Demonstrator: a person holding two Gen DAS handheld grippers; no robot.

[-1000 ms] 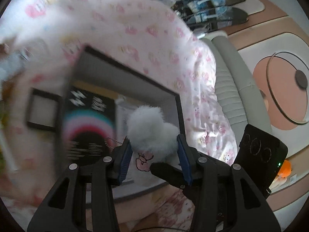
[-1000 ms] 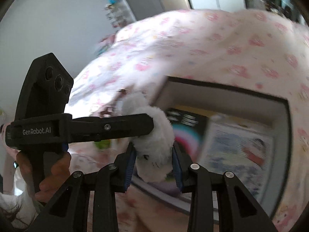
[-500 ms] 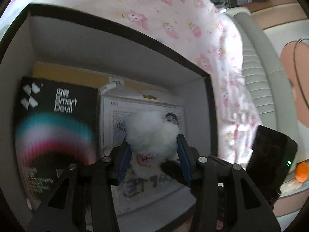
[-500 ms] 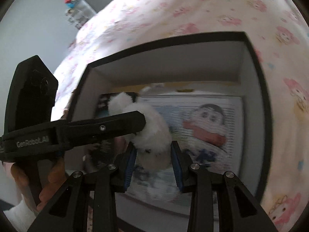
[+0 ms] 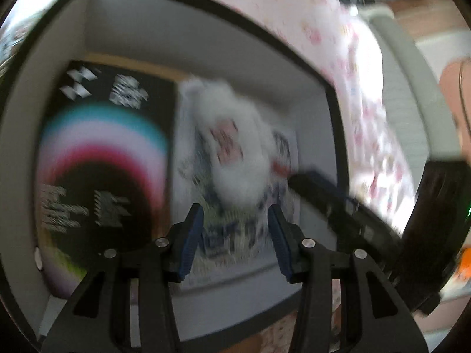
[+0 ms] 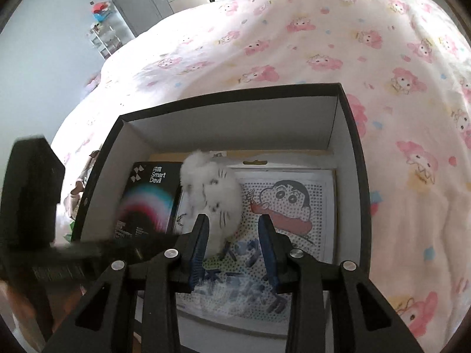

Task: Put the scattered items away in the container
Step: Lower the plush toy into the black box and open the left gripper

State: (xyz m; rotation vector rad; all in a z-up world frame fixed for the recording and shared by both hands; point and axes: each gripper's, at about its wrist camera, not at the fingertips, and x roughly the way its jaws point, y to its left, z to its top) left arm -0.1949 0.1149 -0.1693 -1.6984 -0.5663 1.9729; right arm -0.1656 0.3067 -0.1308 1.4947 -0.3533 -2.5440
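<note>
Right wrist view looks down into the black cardboard box with pale inner walls (image 6: 350,135) sitting on the pink cartoon-print bedspread (image 6: 338,53). Inside, the fluffy white plush toy with whiskers (image 6: 215,194) lies on the cartoon bead-art pack (image 6: 291,203), just right of the black rainbow-arc "Smart Devil" package (image 6: 147,200). The right gripper (image 6: 234,244) hangs above it, jaws partly apart; its left blue pad touches the fur, the right pad stands clear, so nothing is gripped. In the blurred left wrist view, the left gripper (image 5: 235,235) is closing slightly, jaws wide and empty, the plush (image 5: 235,153) beyond its tips on the box floor.
</note>
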